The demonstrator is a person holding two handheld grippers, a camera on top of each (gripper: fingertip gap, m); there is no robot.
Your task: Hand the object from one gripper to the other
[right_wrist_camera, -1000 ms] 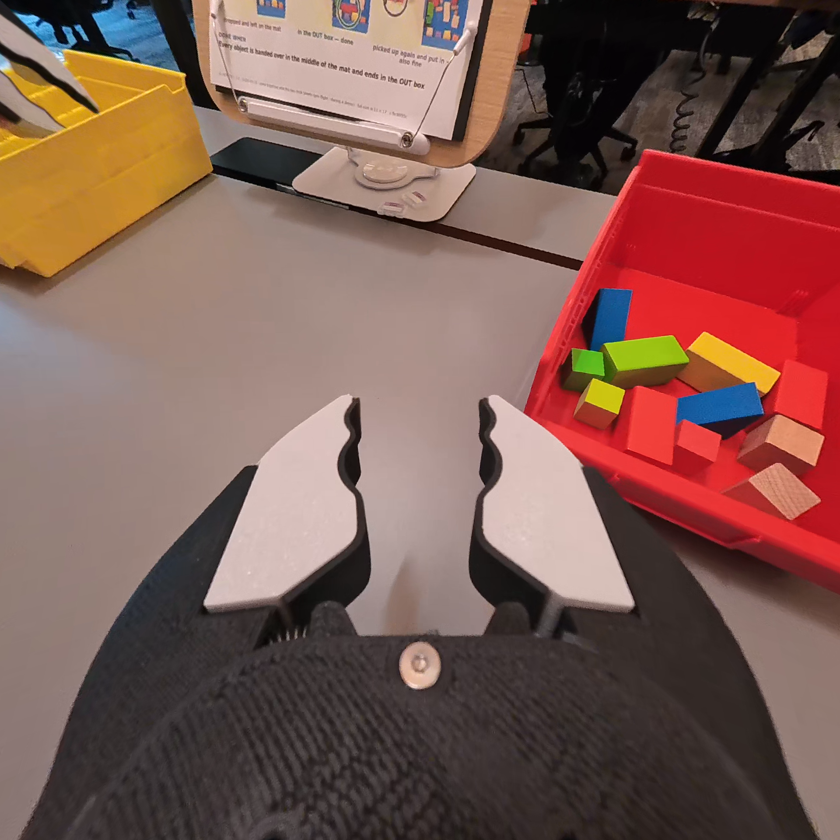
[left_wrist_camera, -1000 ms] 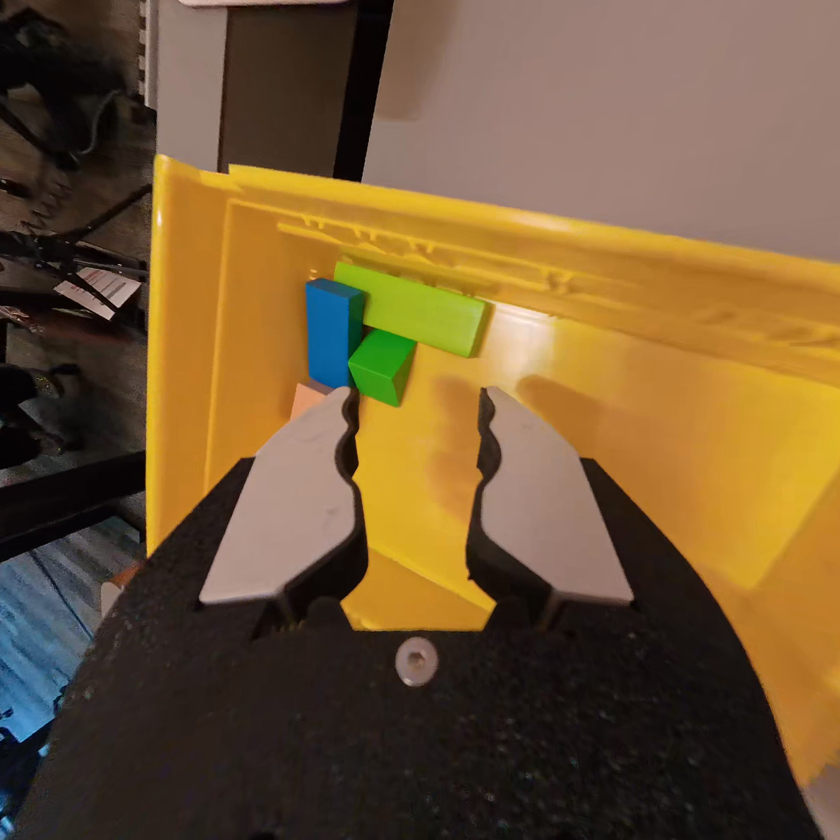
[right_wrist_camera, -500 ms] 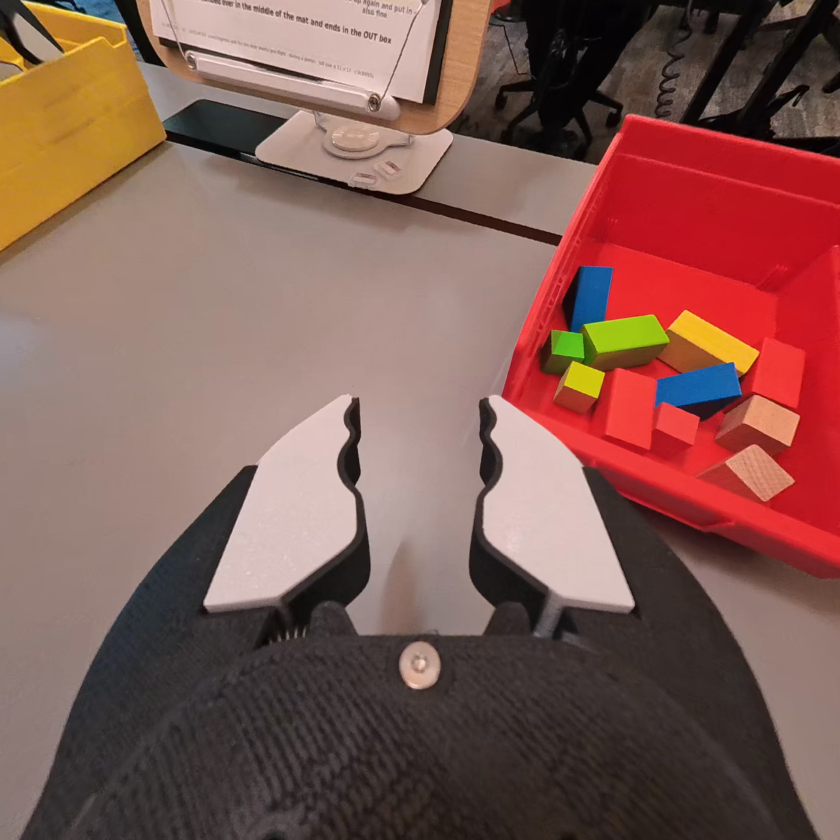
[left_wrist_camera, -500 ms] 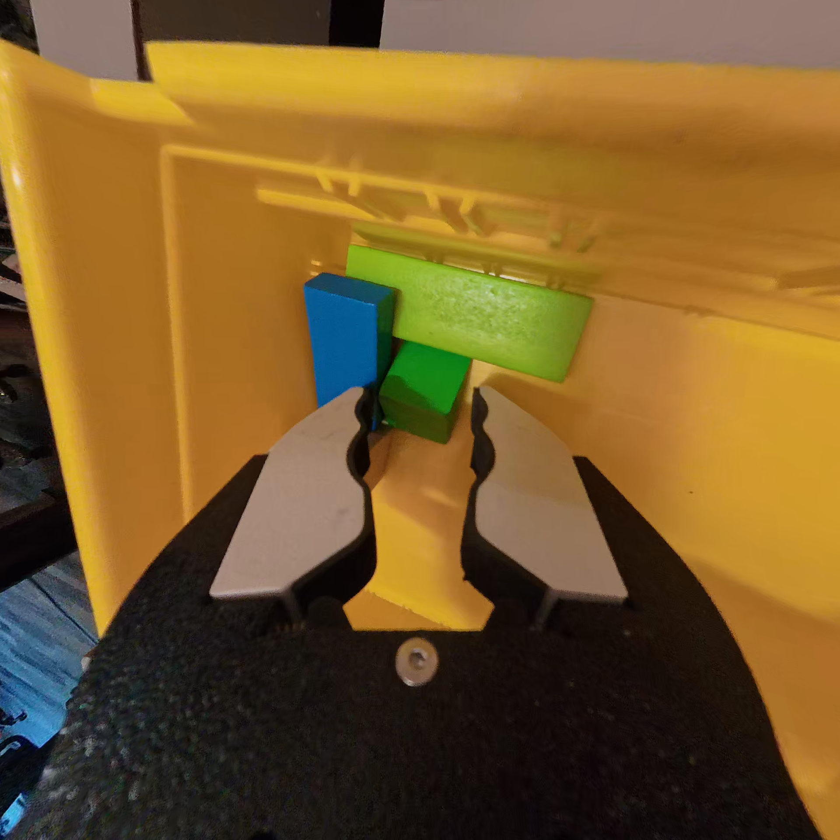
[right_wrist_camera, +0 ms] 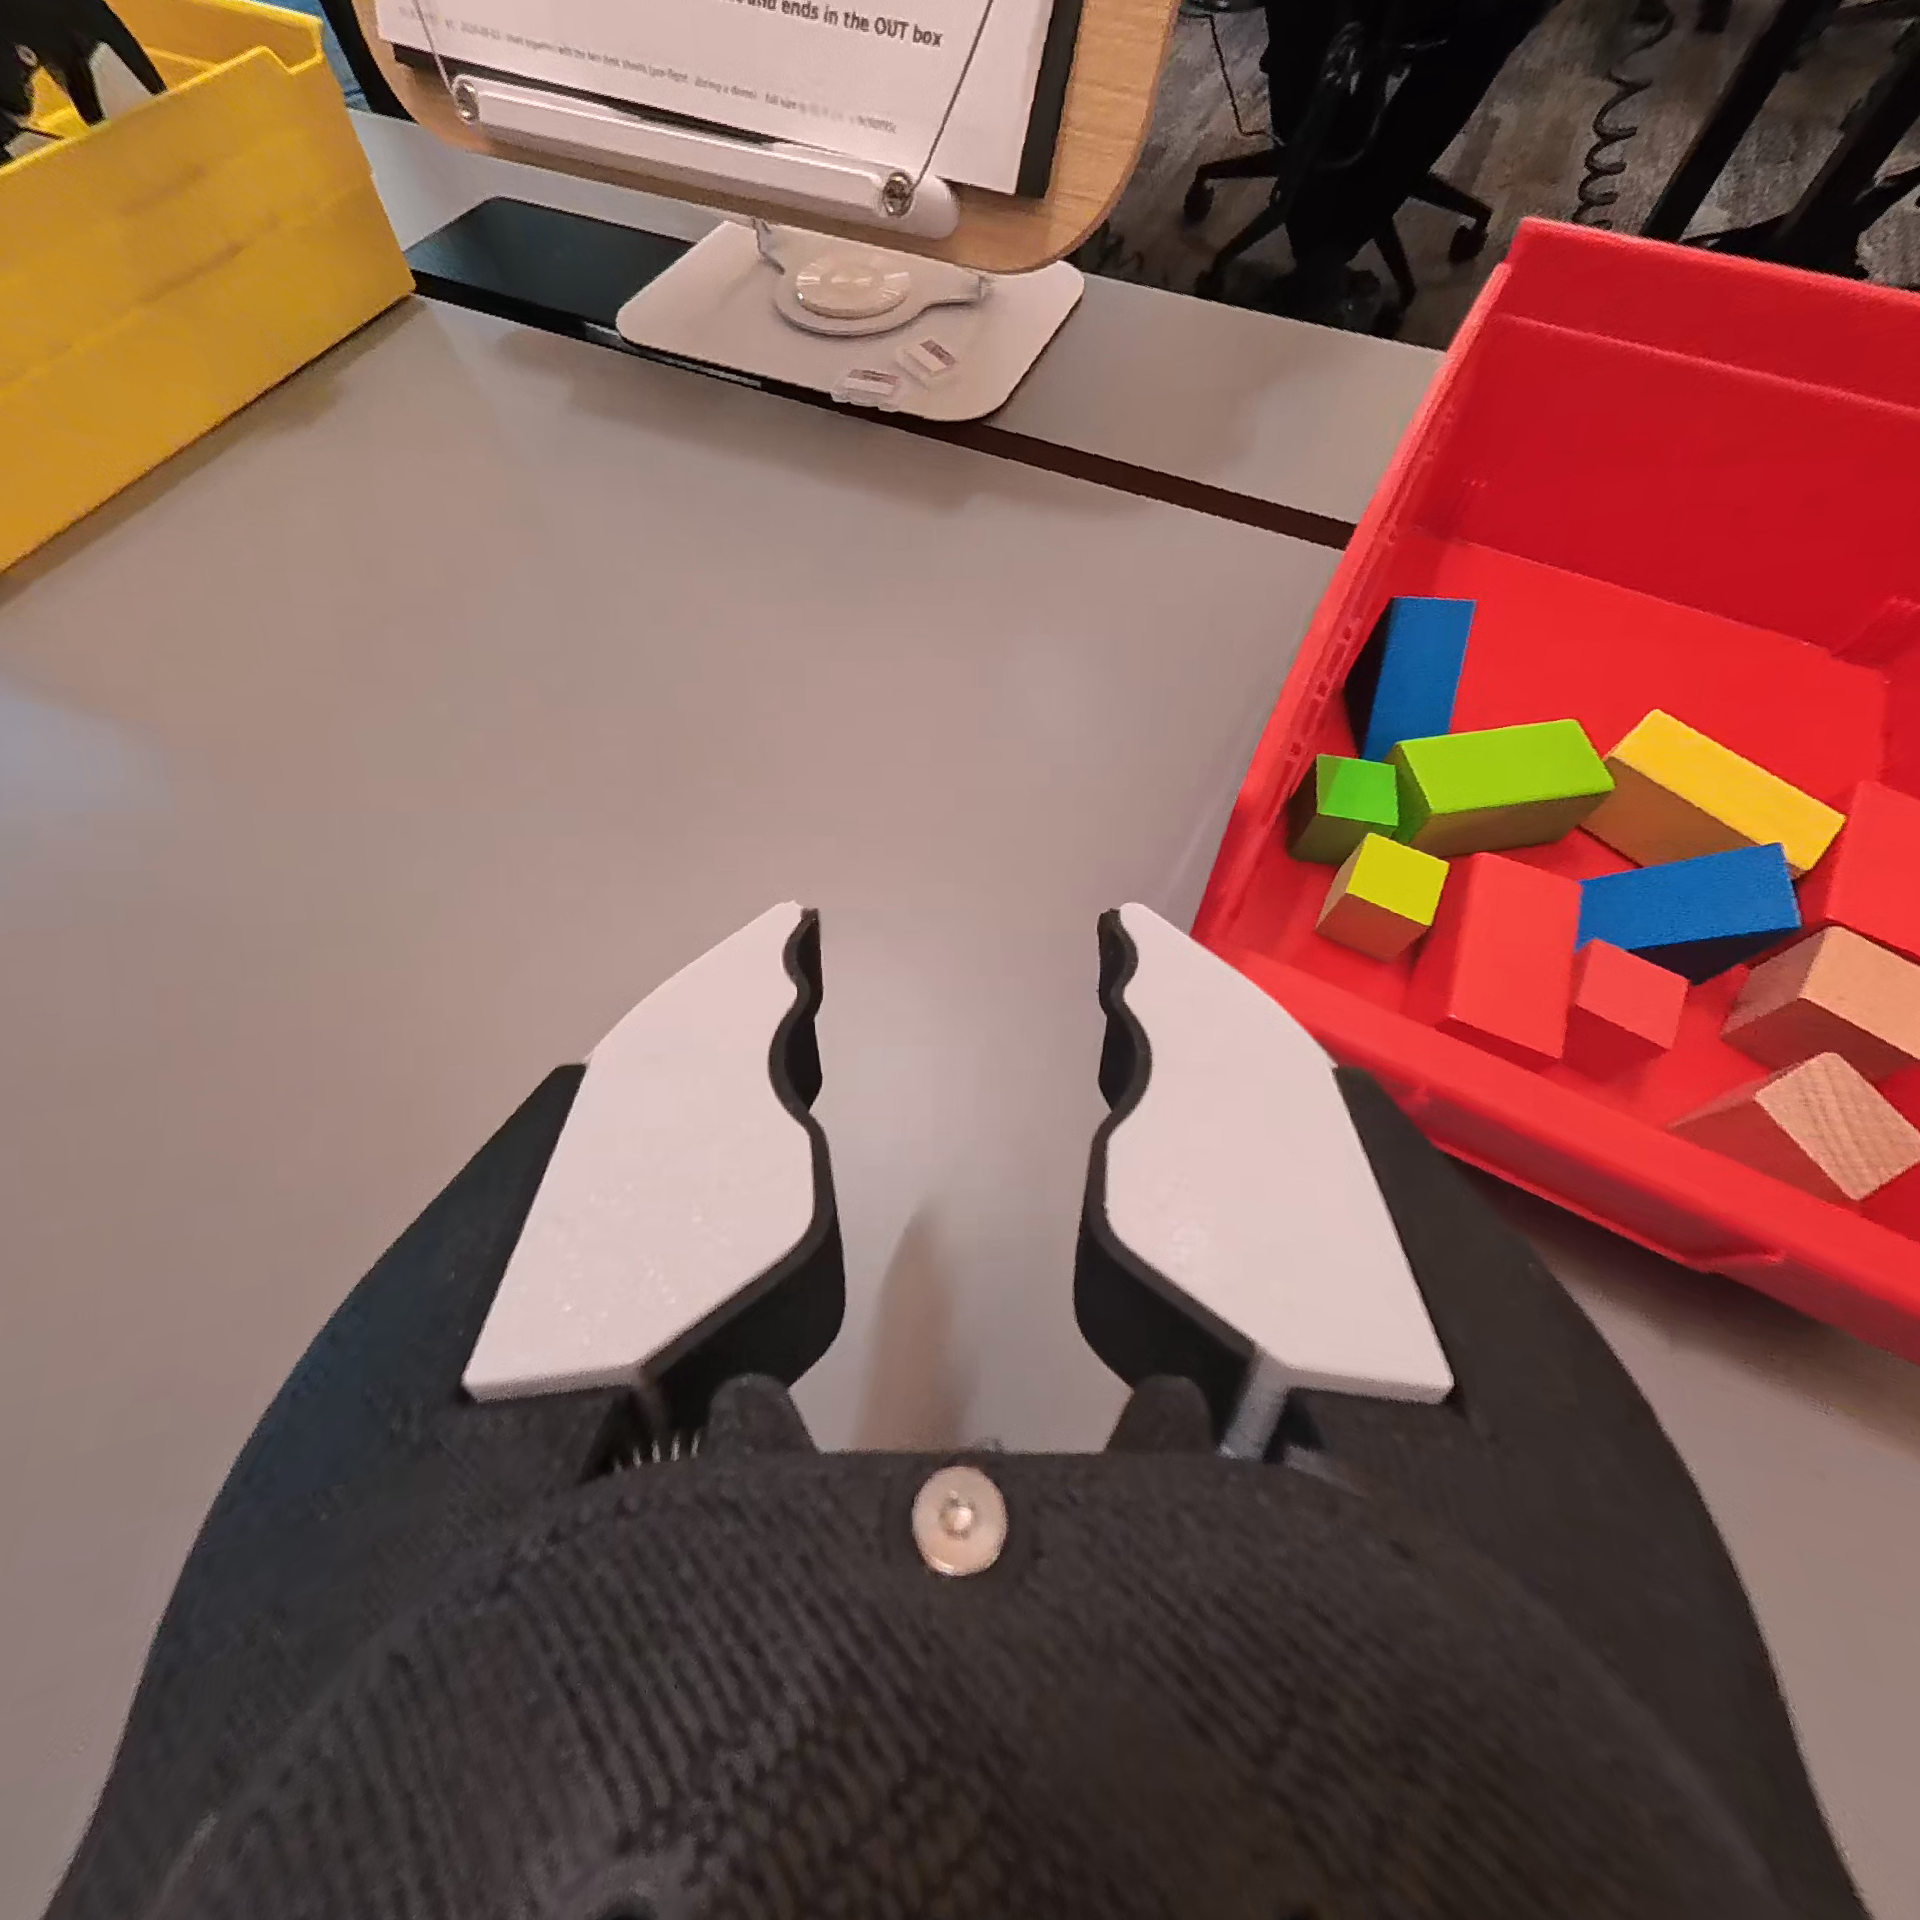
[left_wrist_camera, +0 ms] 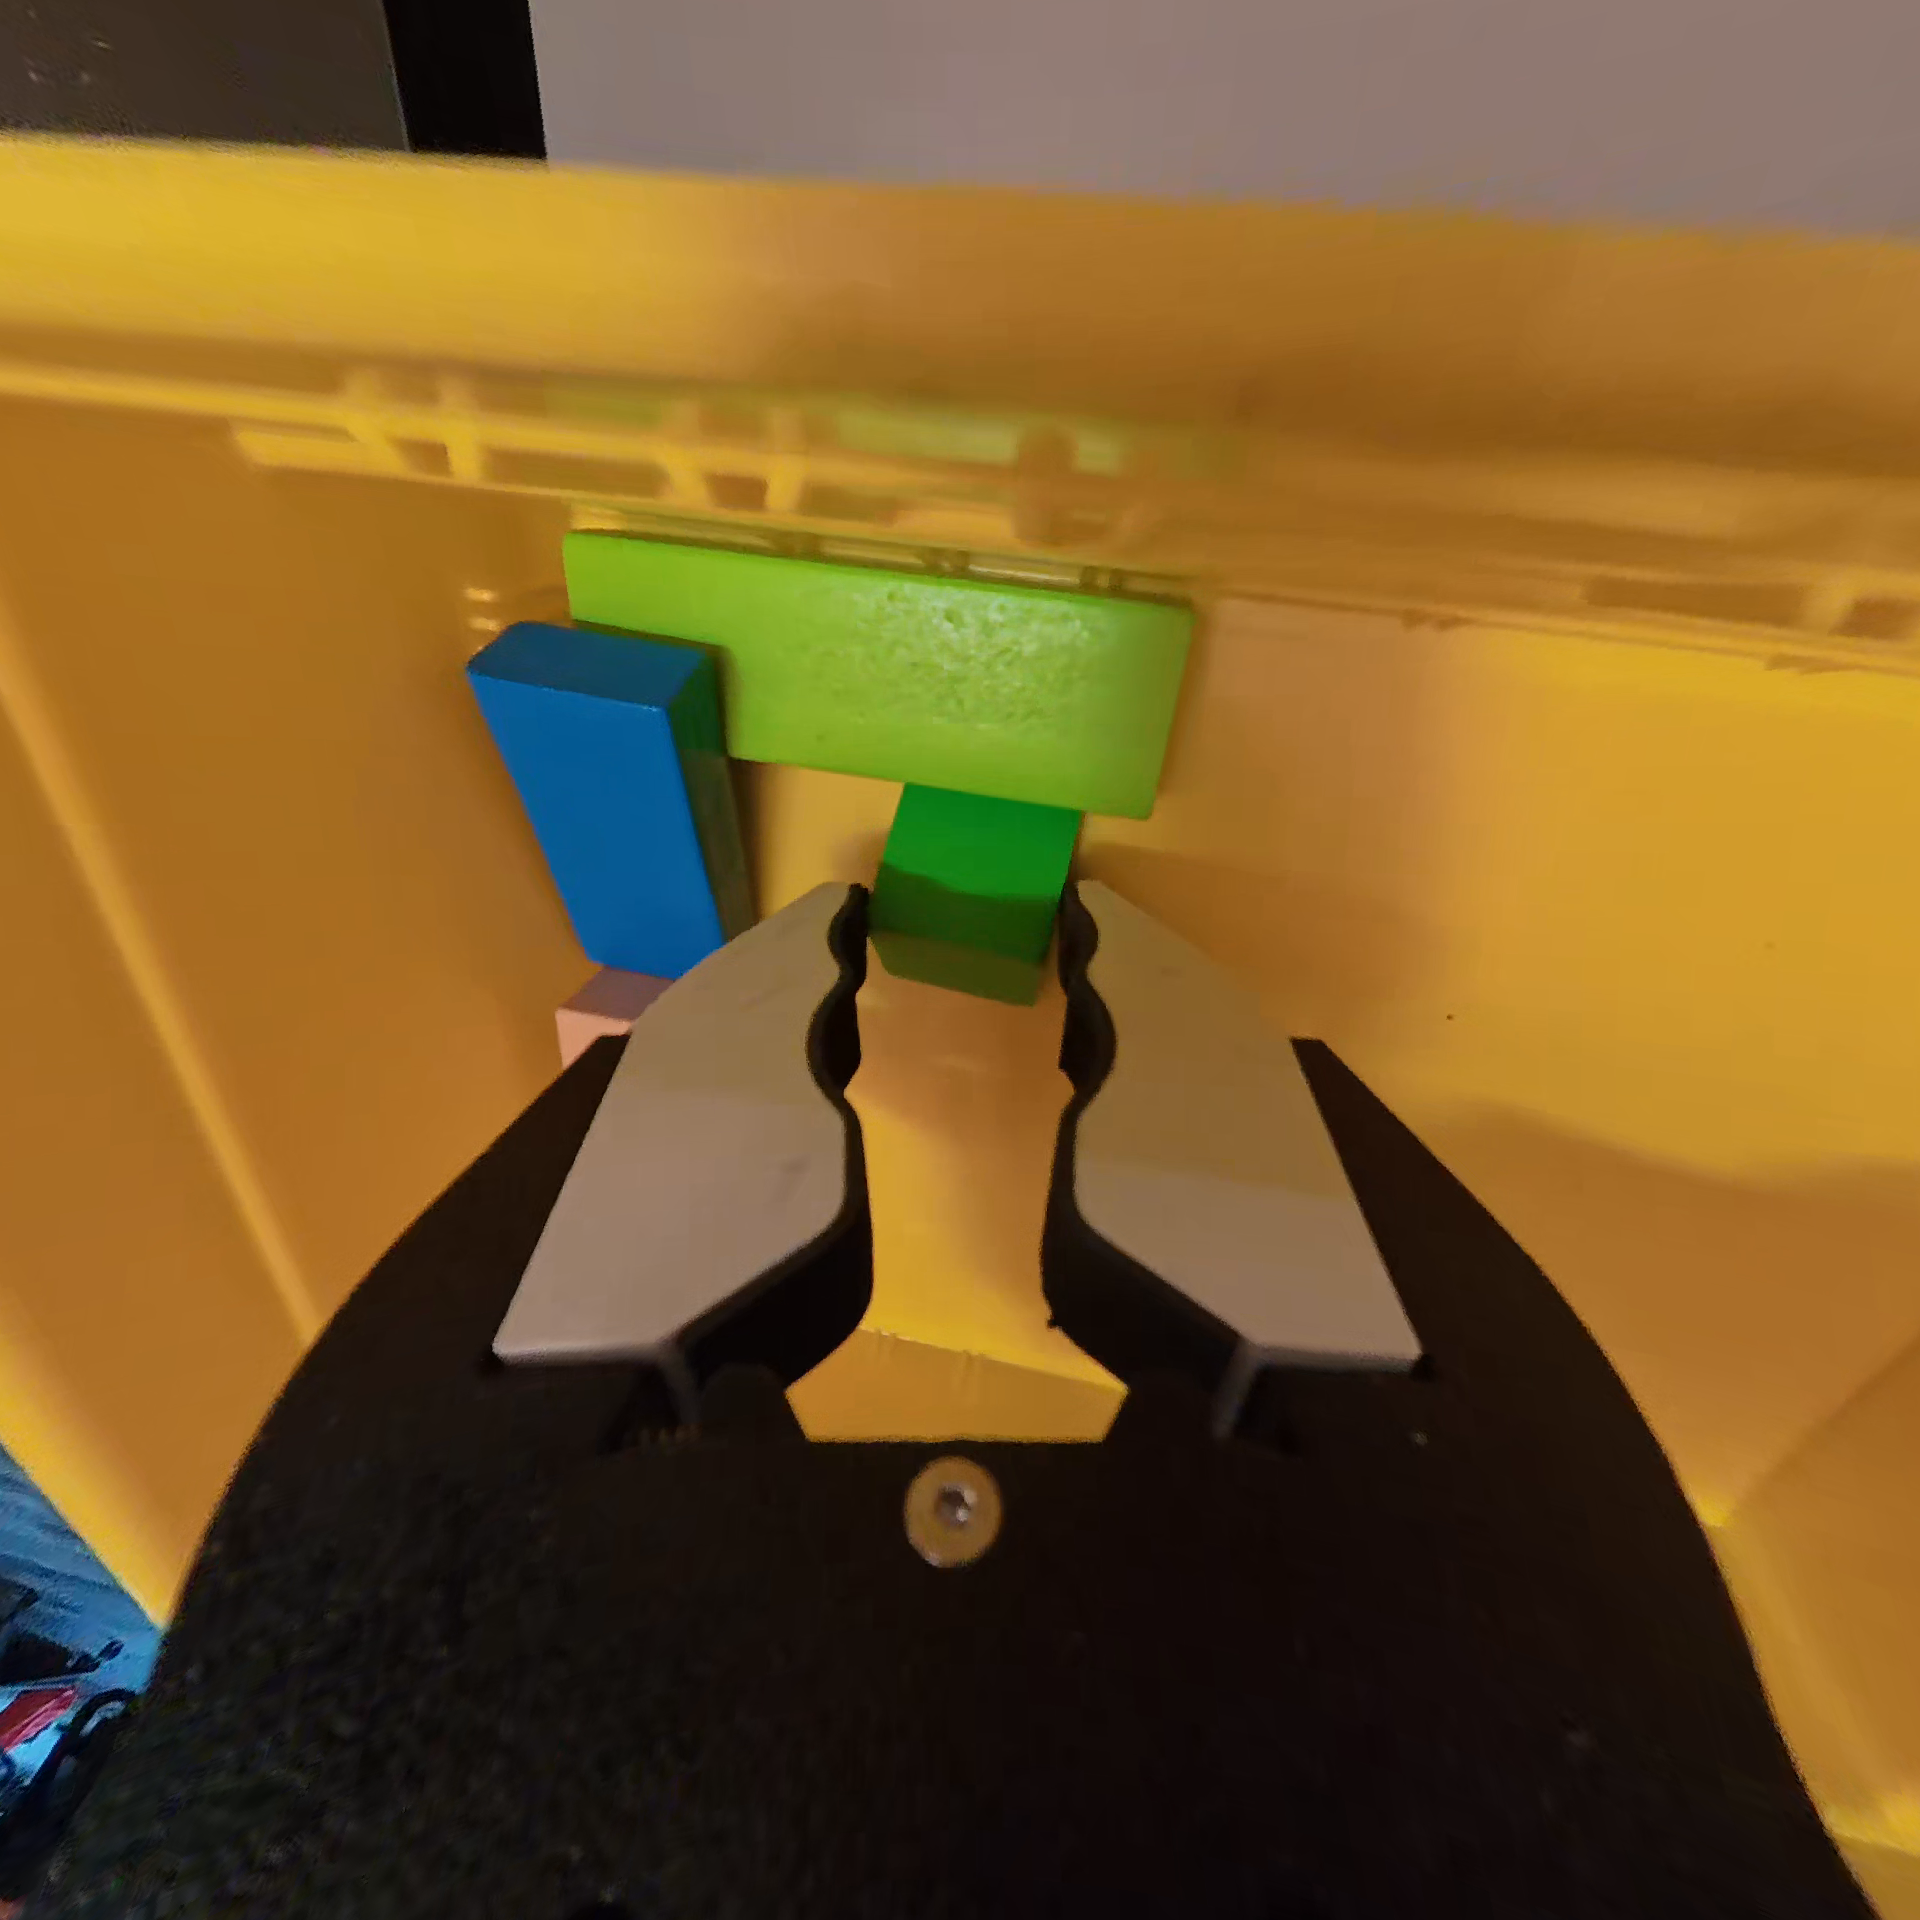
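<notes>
Where chairs (right_wrist_camera: 1351, 156) stand, grey table (right_wrist_camera: 520, 675) ends.

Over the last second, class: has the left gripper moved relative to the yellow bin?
Yes. The left gripper has pushed deeper into the yellow bin, toward its back wall, and its fingertips now flank the green block.

Printed sheet (right_wrist_camera: 727, 62) on stand w/ readable txt; nothing else.

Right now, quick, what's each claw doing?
Left claw: closed on the dark green block in the yellow bin.
Right claw: open, holding nothing, over the grey table.
</notes>
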